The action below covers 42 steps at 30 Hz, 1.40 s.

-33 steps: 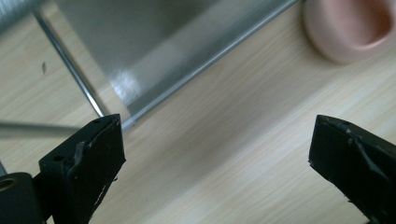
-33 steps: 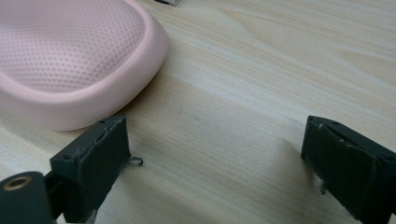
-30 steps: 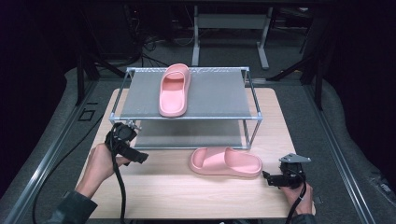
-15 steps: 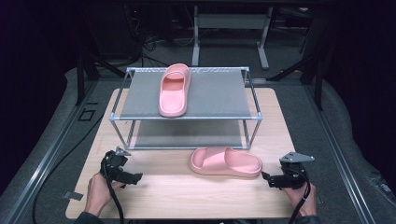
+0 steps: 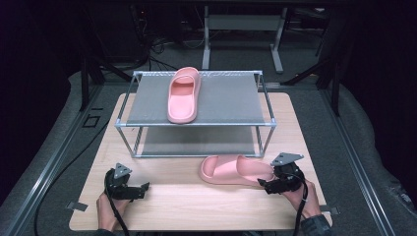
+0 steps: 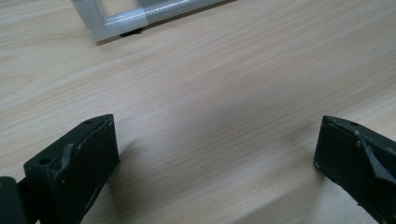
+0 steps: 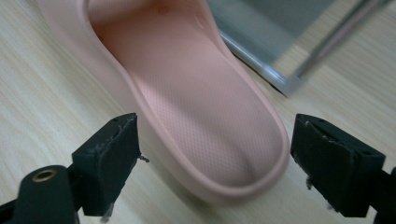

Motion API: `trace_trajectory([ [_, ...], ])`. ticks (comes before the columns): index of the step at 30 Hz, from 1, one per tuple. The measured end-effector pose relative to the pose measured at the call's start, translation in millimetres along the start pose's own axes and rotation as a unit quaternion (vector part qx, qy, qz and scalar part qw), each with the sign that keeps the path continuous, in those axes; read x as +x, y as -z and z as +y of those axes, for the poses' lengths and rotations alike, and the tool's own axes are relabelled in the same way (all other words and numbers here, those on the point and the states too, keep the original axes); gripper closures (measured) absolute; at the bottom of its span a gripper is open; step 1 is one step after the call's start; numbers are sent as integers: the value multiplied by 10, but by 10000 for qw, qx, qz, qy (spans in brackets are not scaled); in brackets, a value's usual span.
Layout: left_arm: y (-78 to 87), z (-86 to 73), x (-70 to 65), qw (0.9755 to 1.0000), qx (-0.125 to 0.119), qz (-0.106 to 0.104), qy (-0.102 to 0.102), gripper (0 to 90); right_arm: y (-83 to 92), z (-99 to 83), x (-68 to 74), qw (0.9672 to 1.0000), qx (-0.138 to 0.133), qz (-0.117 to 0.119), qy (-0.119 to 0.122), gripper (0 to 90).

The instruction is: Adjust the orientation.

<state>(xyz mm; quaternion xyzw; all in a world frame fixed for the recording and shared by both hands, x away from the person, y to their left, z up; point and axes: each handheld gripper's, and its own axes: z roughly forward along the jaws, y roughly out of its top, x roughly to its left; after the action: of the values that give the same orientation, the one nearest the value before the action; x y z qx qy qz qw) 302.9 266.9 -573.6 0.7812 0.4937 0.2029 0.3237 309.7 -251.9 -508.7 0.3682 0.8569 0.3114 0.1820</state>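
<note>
Slipper (image 7: 205, 116), pink, lying on its sole on the wooden table (image 5: 206, 206): in the right gripper view we see its heel end framed by the two black jaws of the right gripper (image 7: 217, 163), one to each side of the heel. The jaws stand apart and have just been closing in; a gap of bare wood shows between each pad and the slipper's rim, so we read no contact yet. In the high view the same slipper (image 5: 236, 170) lies crosswise in front of the rack, its heel toward the right gripper (image 5: 268, 185), which sits just beside that heel, held low over the table by the person's right hand (image 5: 306, 199) at the near right corner.

In the left gripper view we see the jaws of the left gripper (image 6: 215, 154) spread wide with nothing but bare tabletop between them; a white corner joint of the rack (image 6: 116, 23) shows at the top edge. In the high view the left gripper (image 5: 142, 189) lies low at the near left of the table, well apart from the slipper, held by the left hand (image 5: 109, 209).

Behind both grippers stands a metal rack (image 5: 196, 125) with two grey shelves. On its top shelf rests a second pink slipper (image 5: 183, 94), lengthwise, its toe end toward the near edge of the shelf. The lower shelf (image 5: 196, 141) is in shadow, and we cannot make out more of it.
</note>
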Motion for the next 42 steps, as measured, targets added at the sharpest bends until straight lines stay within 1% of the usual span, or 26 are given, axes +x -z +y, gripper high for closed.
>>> trace_trajectory([
  [2,-4,6,0,10000,7,8,-11,0,-21,41,12,10000,57,2,69,165],
  [3,-15,15,-4,10000,2,-4,-13,0,-92,118,28,9998,85,49,190,181],
  [4,-15,15,-4,10000,2,-4,-13,0,-92,118,28,9998,85,49,190,181],
  [5,-18,18,-6,10000,0,-9,-12,0,-105,147,29,9995,202,60,244,186],
  [7,-19,19,-7,10000,3,-4,-11,0,-218,238,46,9990,221,114,366,230],
  [8,-19,19,-7,10000,3,-4,-11,0,-218,238,46,9990,221,114,366,230],
  [9,-19,19,-6,10000,5,-4,-12,0,-267,292,52,9985,300,100,440,292],
  [11,-20,20,-7,10000,3,-4,-10,0,-323,358,53,9978,340,118,551,360],
  [12,-20,20,-6,10000,4,-5,-13,0,-348,394,54,9975,363,120,591,360],
  [13,-21,20,-7,10000,1,-8,-12,0,-370,429,52,9972,348,142,640,417],
  [14,-21,20,-7,10000,1,-8,-12,0,-370,429,52,9972,348,142,640,417],
  [15,-21,20,-7,10000,1,-5,-12,0,-413,503,48,9962,428,86,757,457],
  [18,-21,20,-7,10000,2,-7,-13,0,-466,576,40,9947,531,118,877,484],
  [19,-21,20,-7,10000,2,-8,-12,0,-523,658,30,9920,722,109,1033,502],
  [20,-21,20,-7,10000,2,-7,-13,0,-523,658,30,9920,722,109,1033,502],
  [24,-21,20,-6,10000,2,-10,-15,0,-626,769,29,9870,978,32,1276,536],
  [25,-21,20,-7,10000,1,-11,-14,0,-670,815,23,9858,1025,61,1331,578],
  [26,-21,20,-7,10000,1,-11,-14,0,-685,827,27,9851,1046,33,1363,594],
  [28,-21,20,-7,10000,2,-4,-15,0,-727,867,20,9814,1279,135,1424,648],
  [30,-20,20,-7,10000,4,-7,-18,0,-760,865,25,9824,1232,137,1399,675],
  [31,-21,20,-7,10000,2,-7,-16,0,-794,865,27,9820,1277,304,1358,722],
  [35,-21,20,-7,10000,3,-4,-19,0,-773,862,44,9820,1276,338,1351,793],
  [36,-21,20,-7,10000,1,-3,-17,0,-747,846,89,9815,1296,414,1345,810],
  [39,-20,20,-7,10000,2,-5,-18,0,-716,839,165,9798,1413,390,1357,826],
  [41,-20,20,-7,10000,1,-1,-17,0,-694,845,213,9765,1557,474,1413,836],
  [42,-20,20,-7,10000,1,-1,-17,0,-694,845,213,9765,1557,474,1413,836],
])
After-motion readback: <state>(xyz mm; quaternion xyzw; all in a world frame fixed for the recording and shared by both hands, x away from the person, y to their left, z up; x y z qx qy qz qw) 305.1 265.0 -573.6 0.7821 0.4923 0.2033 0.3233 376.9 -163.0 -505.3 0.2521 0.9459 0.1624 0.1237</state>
